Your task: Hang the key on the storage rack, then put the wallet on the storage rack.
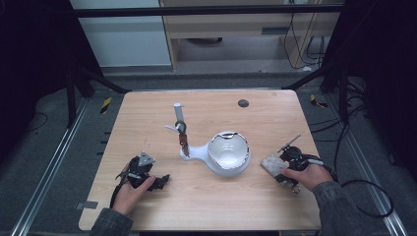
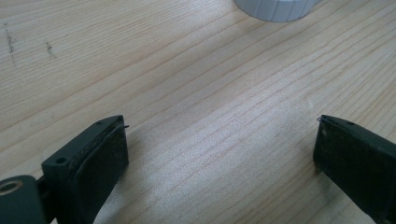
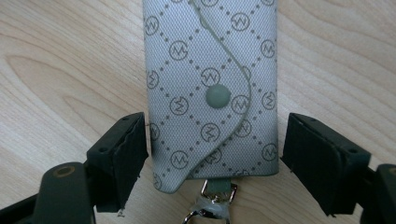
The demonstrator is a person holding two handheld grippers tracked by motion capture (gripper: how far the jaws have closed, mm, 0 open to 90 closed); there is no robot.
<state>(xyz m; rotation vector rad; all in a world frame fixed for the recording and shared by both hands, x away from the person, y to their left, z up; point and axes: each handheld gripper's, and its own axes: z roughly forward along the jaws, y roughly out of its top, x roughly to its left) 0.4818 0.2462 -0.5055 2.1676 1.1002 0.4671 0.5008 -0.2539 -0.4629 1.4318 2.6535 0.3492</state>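
High view places the right tool (image 1: 281, 166) at the near right of the wooden surface (image 1: 211, 201), held over a small patterned key pouch (image 1: 272, 164) that lies flat on the wood. Right gripper view shows the pouch (image 3: 210, 93) between the two black jaws: the left jaw sits at the pouch's edge, perhaps just touching it, while a clear gap is seen between the right jaw and the other edge. The tool is therefore judged open around the pouch, not yet gripping it. A snap button (image 3: 217, 96) is seen on the flap, and a metal ring (image 3: 210, 207) hangs from the near end.

The left tool (image 1: 158, 183) rests at the near left of the surface, well apart from the pouch; in left gripper view its jaws stand wide apart with only bare wood (image 2: 201, 93) between them, so it is open and empty.

A white bowl-shaped object (image 1: 227, 153) stands in the middle of the surface, with a thin upright stand (image 1: 180, 129) beside it.

Risk is judged as follows. The pouch is thin and of soft fabric, so it may buckle or slip if squeezed from the sides. Because one jaw is nearer, the pouch may be pushed sideways before it is clamped. The dangling ring may be snagged on a jaw.
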